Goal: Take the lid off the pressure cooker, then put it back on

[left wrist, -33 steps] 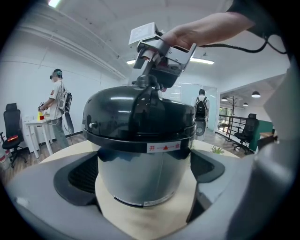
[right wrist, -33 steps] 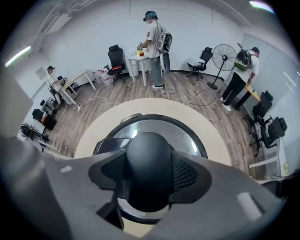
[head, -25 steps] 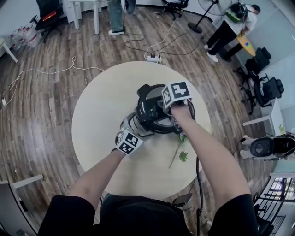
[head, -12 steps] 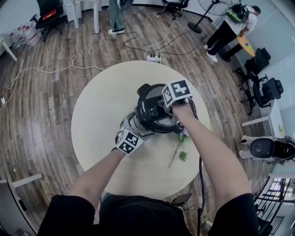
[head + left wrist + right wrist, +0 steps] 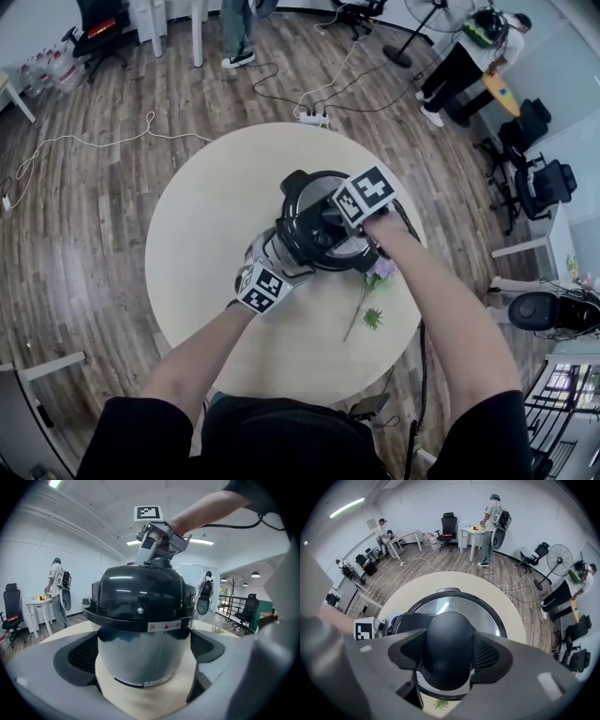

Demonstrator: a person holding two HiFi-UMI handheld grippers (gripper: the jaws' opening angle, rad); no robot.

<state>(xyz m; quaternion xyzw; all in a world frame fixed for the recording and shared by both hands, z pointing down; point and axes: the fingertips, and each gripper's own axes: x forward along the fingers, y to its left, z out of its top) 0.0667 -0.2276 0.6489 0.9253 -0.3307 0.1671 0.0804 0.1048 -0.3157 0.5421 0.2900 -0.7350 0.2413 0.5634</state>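
Observation:
A black-lidded pressure cooker [image 5: 309, 234] stands right of centre on the round beige table [image 5: 197, 225]. My right gripper [image 5: 343, 219] points down onto the lid and is shut on its black knob [image 5: 448, 644], a pad pressing on either side. From the near left, my left gripper [image 5: 281, 253] lies almost level. Its pads [image 5: 82, 656] bear on both sides of the silver body [image 5: 140, 660], below the lid's rim [image 5: 140, 620]. The lid [image 5: 140, 590] sits on the pot. In the left gripper view my right gripper [image 5: 154, 557] stands on top of it.
A green sprig with a pale flower [image 5: 367, 302] lies on the table just in front of the cooker. A black cable [image 5: 420, 352] hangs off the table's near right. On the wooden floor behind lie a power strip [image 5: 314, 119] and cords; people and office chairs stand farther off.
My right gripper has rolled on the lid's knob: its marker cube has turned and the forearm has swung to the right. The left gripper and the cooker have stayed put.

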